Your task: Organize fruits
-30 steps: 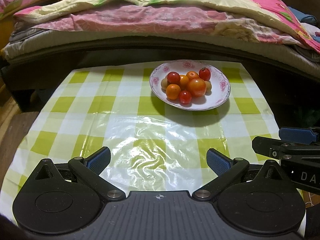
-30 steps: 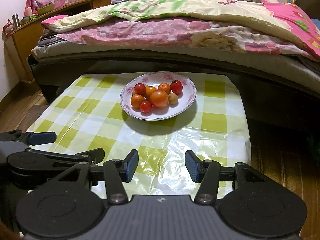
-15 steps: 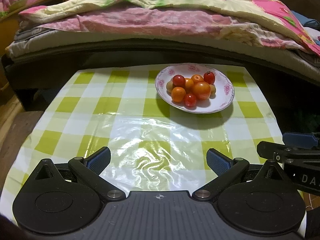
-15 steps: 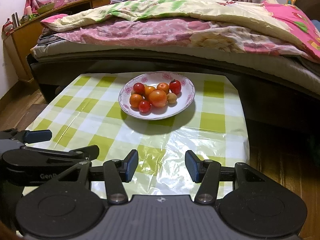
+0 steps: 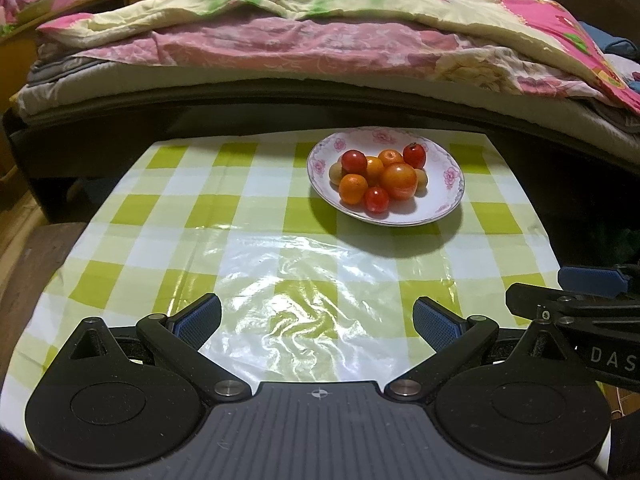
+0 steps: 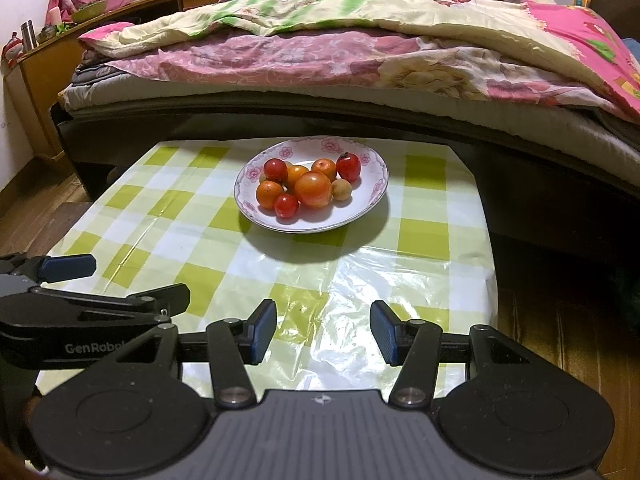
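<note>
Both grippers sit low at the near edge of the worktop point(image 5: 168, 216): left gripper point(image 5: 316, 316) jaws released wide, right gripper point(image 6: 323, 332) jaws parted narrower, nothing between either pair. Bare checkered cloth ahead, then the plate point(image 6: 372, 200) toward the far edge, well apart from both, with all fruits point(image 6: 308, 186) piled on it. Looks done or not yet begun, can't tell which; bed point(image 6: 360, 60) behind.
</note>
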